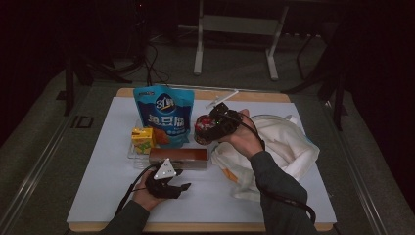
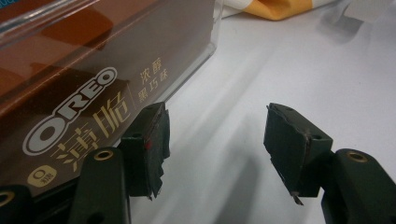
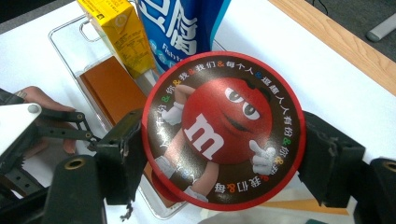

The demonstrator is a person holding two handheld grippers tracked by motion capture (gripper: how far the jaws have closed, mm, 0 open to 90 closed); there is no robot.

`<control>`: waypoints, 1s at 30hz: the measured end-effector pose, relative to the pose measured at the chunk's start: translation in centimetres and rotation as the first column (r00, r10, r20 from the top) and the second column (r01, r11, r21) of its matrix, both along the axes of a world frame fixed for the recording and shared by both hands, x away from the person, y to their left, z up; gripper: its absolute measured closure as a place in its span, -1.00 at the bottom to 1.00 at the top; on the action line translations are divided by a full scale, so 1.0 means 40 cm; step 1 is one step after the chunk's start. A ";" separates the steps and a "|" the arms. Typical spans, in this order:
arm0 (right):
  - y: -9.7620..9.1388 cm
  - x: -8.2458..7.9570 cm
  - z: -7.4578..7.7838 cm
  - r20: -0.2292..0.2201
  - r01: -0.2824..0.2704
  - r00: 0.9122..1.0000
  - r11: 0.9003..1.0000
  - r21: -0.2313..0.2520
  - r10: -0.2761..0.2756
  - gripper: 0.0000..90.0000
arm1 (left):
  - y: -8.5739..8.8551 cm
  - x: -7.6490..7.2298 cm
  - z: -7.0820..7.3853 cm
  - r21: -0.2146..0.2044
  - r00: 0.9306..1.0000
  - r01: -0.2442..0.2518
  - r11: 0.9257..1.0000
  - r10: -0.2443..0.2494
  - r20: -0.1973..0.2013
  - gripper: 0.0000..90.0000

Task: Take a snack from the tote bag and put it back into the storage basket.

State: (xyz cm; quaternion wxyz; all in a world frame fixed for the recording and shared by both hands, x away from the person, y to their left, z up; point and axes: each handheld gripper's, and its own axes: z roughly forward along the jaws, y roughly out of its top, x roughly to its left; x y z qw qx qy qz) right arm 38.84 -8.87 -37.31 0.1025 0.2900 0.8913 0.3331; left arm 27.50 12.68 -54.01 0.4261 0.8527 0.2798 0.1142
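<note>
My right gripper point(image 3: 223, 156) is shut on a round red M&M's tin point(image 3: 224, 130), with its lid toward the camera. It holds the tin point(image 1: 204, 129) in the air beside the blue snack bag point(image 1: 164, 115). A brown Oreo box point(image 1: 178, 156) lies in a clear tray point(image 1: 132, 155) together with a yellow juice carton point(image 1: 143, 139). My left gripper point(image 1: 182, 179) rests low on the white mat just in front of the Oreo box point(image 2: 84, 93). It is open point(image 2: 217, 149) with nothing between its jaws, and the left finger point(image 2: 149, 140) is close to the box's side.
A crumpled white cloth bag point(image 1: 276, 144) with a yellow patch point(image 2: 280, 7) lies on the right half of the mat. The white mat point(image 1: 98, 186) covers a wooden table point(image 1: 254, 96). Beyond the table is a dark floor with stand legs point(image 1: 198, 54).
</note>
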 end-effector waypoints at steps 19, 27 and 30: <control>0.023 0.025 -0.029 -0.024 0.010 1.000 1.000 0.007 -0.010 -0.43 | 0.000 0.000 0.000 -0.004 1.000 -0.001 1.000 0.001 -0.002 -0.11; 0.046 0.030 -0.046 -0.034 0.000 0.999 1.000 0.004 0.000 -0.43 | 0.000 0.000 0.000 -0.004 1.000 -0.001 1.000 0.001 0.000 -0.11; 0.049 0.032 -0.048 -0.032 0.000 0.999 1.000 0.004 0.000 -0.43 | 0.000 0.000 0.000 -0.004 1.000 -0.001 1.000 0.001 0.001 -0.11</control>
